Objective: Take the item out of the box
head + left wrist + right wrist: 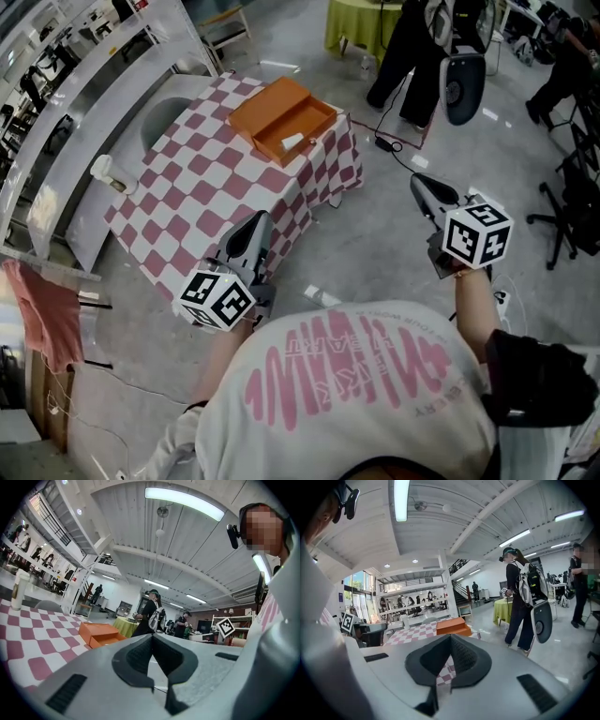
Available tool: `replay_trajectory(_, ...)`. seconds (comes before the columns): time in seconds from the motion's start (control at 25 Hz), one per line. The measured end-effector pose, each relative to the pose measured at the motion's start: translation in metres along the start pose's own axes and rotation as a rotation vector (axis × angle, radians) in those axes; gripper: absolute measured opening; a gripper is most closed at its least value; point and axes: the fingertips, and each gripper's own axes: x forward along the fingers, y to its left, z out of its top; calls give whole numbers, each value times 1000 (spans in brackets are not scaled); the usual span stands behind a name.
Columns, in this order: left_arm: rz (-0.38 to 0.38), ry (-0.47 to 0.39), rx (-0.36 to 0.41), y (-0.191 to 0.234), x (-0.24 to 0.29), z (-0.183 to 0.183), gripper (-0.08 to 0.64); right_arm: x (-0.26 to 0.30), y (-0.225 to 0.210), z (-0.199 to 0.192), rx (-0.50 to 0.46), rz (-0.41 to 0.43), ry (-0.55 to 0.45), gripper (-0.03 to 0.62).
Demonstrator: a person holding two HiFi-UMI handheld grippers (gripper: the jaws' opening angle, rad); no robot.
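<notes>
We hold both tongs out in the air, short of the table (pixel 202 178) with its pink-and-white checked cloth. The left gripper (pixel 259 221) hangs just over the table's near edge, and the right gripper (pixel 420 184) is out over the bare floor, well to the side of the cloth. In each gripper view the two dark pads meet at the tip – jaws together, nothing between them on either side.

The orange box (pixel 281 117) sits open at the far corner of the table, its lid laid flat beside the tray. Inside the tray lies a small white item (pixel 292 142), toward the near wall – we cannot tell what it is. A white bottle (pixel 106 172) stands at the table's left edge, well apart from the box. Beyond the table a person in dark clothes (pixel 520 602) stands near a yellow-green covered table (pixel 361 23).
</notes>
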Motion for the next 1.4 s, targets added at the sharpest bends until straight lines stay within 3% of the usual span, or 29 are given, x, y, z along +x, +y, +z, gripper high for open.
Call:
replay_trajectory(0.48,14,61,-20,7,26,-21,6,8,-32,-31,80,-9,55,5)
replay_trajectory(0.96,-42,95,-77,29,76,-32,7,34,-46,-38,90,-36,112,5)
replay_trajectory(1.2,-57,89,-107,47,109,-30,7,82,-40,-35,57,20,167,5)
replay_trajectory(1.4,-23,106,-130,78,125,-40,6,133,-37,-36,56,81,195,5)
